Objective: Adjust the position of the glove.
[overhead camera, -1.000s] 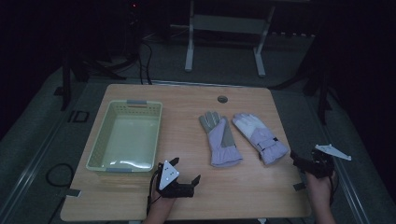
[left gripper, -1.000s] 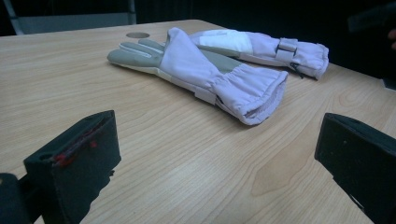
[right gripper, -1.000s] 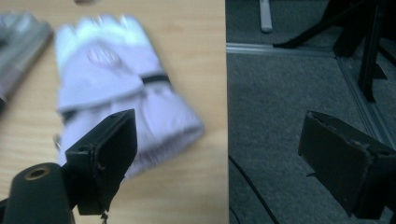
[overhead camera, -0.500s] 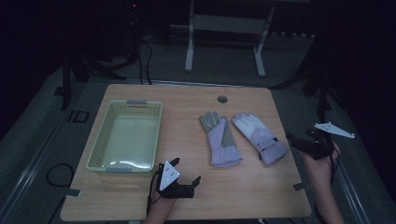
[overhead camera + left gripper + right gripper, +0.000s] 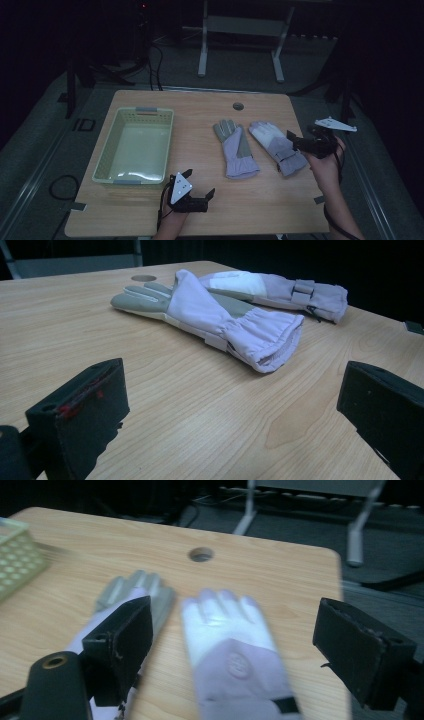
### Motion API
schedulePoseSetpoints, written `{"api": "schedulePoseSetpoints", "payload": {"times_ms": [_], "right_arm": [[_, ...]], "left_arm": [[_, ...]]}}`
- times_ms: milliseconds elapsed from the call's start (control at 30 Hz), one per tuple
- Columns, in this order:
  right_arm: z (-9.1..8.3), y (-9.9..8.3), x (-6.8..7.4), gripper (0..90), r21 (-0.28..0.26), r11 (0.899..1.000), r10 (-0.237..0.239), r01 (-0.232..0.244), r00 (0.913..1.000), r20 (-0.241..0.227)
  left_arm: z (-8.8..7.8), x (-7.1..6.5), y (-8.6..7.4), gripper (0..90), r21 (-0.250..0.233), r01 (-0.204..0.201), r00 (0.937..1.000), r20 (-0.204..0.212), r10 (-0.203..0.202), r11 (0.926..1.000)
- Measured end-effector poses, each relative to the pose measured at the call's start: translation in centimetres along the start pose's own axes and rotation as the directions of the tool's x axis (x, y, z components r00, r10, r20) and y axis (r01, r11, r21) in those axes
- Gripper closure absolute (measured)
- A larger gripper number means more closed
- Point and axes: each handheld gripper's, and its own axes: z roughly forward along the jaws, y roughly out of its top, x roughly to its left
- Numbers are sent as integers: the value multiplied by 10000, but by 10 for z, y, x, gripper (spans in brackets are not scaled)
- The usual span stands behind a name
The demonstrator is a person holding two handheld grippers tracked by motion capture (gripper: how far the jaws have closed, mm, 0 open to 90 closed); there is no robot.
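Observation:
Two lilac and grey gloves lie flat on the wooden table (image 5: 200,115): the left glove (image 5: 235,150) and the right glove (image 5: 276,145), fingers pointing away. My right gripper (image 5: 292,141) hovers open at the right glove's cuff. In the right gripper view the right glove (image 5: 235,655) lies between the spread jaws, with the left glove (image 5: 132,595) beside it. Near the front edge, my left gripper (image 5: 201,182) rests open and aims at the gloves. Beyond its wide jaws the left glove (image 5: 220,315) lies nearest, cuff forward, and the right glove (image 5: 280,290) behind it.
A pale green plastic basket (image 5: 111,150) stands empty on the table's left half; its corner (image 5: 15,555) appears in the right gripper view. A round cable hole (image 5: 238,106) sits near the far edge. A metal stand's legs (image 5: 202,55) rise behind the table.
My right gripper has moved from beyond the table's right edge, forward and left, to the right glove's cuff. The left gripper and the gloves have stayed still.

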Motion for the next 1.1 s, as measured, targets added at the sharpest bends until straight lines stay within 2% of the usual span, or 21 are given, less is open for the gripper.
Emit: {"api": "schedulePoseSetpoints", "payload": {"times_ms": [133,300,433,567,633,833,900,967,1100], "right_arm": [[10,6,11,166,141,9999,-18,22,9995,-328],[26,10,29,199,394,9972,-612,629,9972,-440],[39,10,40,211,509,9972,-486,541,9934,-1035],[53,10,55,223,678,9945,-712,800,9898,-1237],[59,9,61,273,802,9916,-898,1010,9871,-1326],[76,4,74,300,1079,9884,-886,1072,9824,-1642],[87,0,81,346,1344,9838,-932,1187,9788,-1824],[93,-3,84,348,1498,9791,-1089,1374,9768,-1846],[107,-14,90,383,1874,9710,-1116,1483,9748,-1934]], "left_arm": [[0,0,0,2,-4,2,10000,3,-2,10000],[0,0,0,2,-13,0,10000,9,0,10000],[0,0,0,2,-15,-19,10000,9,19,10000],[0,0,0,3,-13,-26,10000,14,26,10000],[0,0,0,3,-13,-22,10000,20,22,10000],[0,0,0,2,-9,-53,10000,28,53,10000],[0,0,0,3,-14,-49,10000,38,49,10000],[0,0,0,3,-16,-45,10000,47,45,10000],[0,0,0,3,-10,-42,10000,54,42,10000]]}}
